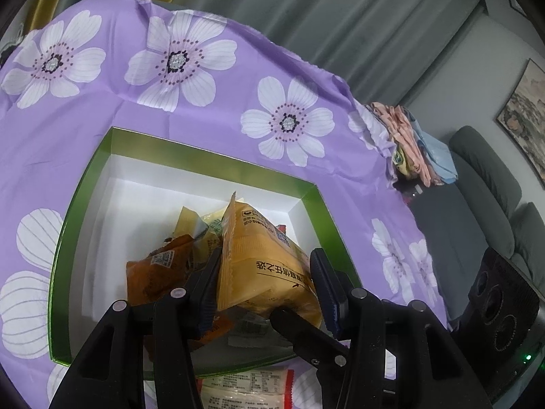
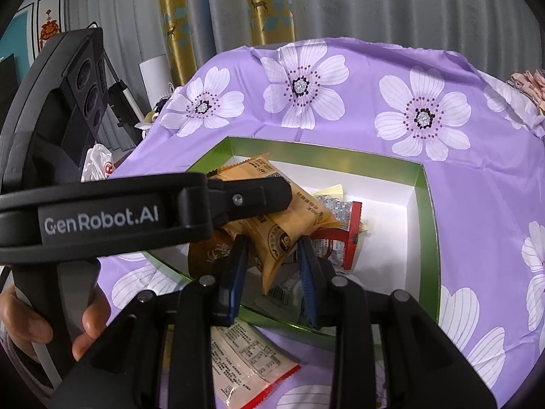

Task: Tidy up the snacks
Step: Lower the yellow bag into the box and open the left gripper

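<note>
Orange plastic fills the left claw [image 1: 269, 283]: a puffy orange snack packet [image 1: 265, 266] stands between its two dark fingers low in the left wrist frame, the left finger against the packet's side and the right finger close on the other, so the claw looks closed on the packet; the packet hangs over the inside of a green-rimmed box [image 1: 218, 162] with a white floor; beside it in the box lie a brown packet [image 1: 156, 272] at lower left and a pale yellow packet [image 1: 189, 223] just behind; below the box's near rim, at the bottom centre, a red-edged white packet [image 1: 248, 388] lies on the purple flowered cloth [image 1: 112, 109] over the worktop; at the right edge sit a folded pile of pink and blue cloth [image 1: 412, 143] and a grey sofa [image 1: 487, 173].

Seen by the right wrist, the right claw [image 2: 272, 272] stands half open with blue-padded fingers at lower centre, holding nothing; the lower end of the orange packet [image 2: 282, 225] shows between its fingers, though I cannot tell whether they touch; the left claw's black body [image 2: 136, 211] crosses the left half of the frame, a hand [image 2: 41, 327] on its handle at lower left; a red and white packet [image 2: 340, 238] lies in the box [image 2: 425, 211] right of centre; another red-edged packet [image 2: 248, 358] lies on the cloth [image 2: 477, 177] beneath the claw; grey curtains [image 2: 374, 0] hang across the top.
</note>
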A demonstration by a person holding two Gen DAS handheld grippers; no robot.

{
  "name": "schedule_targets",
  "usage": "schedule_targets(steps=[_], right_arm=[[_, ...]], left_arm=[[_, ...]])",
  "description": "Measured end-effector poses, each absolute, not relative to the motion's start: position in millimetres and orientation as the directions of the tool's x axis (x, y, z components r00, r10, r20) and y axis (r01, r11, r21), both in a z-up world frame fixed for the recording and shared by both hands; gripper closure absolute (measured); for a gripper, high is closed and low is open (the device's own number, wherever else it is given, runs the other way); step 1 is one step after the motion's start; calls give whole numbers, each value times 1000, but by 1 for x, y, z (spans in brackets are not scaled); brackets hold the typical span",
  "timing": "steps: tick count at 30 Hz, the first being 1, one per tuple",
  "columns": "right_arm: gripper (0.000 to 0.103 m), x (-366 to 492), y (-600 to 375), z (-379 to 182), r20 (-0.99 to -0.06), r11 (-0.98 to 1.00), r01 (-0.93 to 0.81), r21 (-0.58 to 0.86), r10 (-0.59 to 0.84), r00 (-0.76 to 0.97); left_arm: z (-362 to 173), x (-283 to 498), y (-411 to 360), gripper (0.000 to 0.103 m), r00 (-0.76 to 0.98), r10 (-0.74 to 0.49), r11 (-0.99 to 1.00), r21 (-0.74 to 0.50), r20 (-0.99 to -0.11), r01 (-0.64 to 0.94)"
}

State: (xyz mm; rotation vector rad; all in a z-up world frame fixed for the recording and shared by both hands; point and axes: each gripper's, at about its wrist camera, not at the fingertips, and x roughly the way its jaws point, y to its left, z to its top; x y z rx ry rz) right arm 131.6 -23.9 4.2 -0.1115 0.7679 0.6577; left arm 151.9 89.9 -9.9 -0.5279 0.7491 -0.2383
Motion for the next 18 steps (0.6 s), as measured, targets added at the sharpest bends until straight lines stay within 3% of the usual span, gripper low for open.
schedule_targets(steps=[18], right_arm=[[69,140,-19,-1,-702,799,-584,141,496,510]], left_arm=[[-18,159,93,53,693,-391,834,-551,-605,-10]])
